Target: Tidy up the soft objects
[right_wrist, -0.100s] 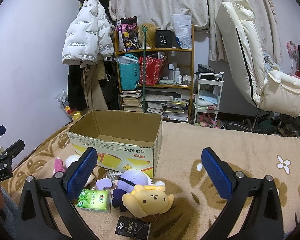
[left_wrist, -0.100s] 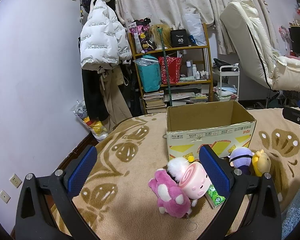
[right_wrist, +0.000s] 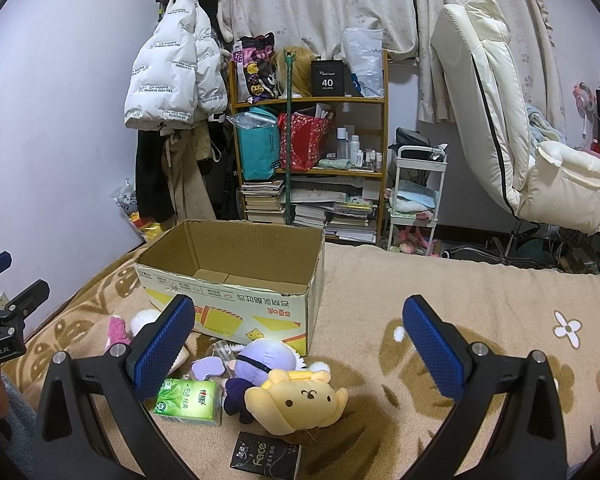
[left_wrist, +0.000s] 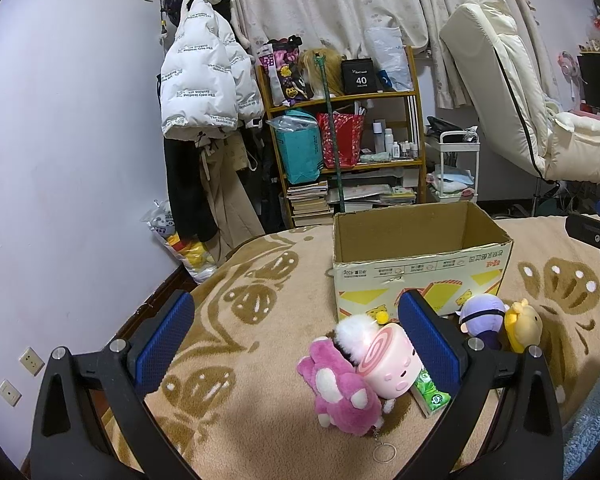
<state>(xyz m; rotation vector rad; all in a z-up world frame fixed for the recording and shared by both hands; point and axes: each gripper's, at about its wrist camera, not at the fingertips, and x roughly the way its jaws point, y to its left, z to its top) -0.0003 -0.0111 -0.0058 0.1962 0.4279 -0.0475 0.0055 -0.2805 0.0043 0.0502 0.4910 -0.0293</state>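
An open empty cardboard box (left_wrist: 420, 264) (right_wrist: 236, 276) stands on the tan blanket. In front of it lie soft toys: a pink plush (left_wrist: 340, 396), a pink roll-shaped plush (left_wrist: 388, 364), a white fluffy toy (left_wrist: 354, 334), a purple plush (left_wrist: 482, 316) (right_wrist: 266, 360) and a yellow bear plush (left_wrist: 524, 326) (right_wrist: 296, 400). My left gripper (left_wrist: 296, 344) is open and empty above the pink toys. My right gripper (right_wrist: 296, 344) is open and empty above the purple and yellow plushes.
A green tissue pack (right_wrist: 188, 400) (left_wrist: 430, 394) and a black "Face" pack (right_wrist: 266, 454) lie among the toys. A keyring (left_wrist: 383, 453) hangs off the pink plush. A cluttered shelf (right_wrist: 308, 160), hanging coats (left_wrist: 204, 92) and a white chair (right_wrist: 520, 140) stand behind the bed.
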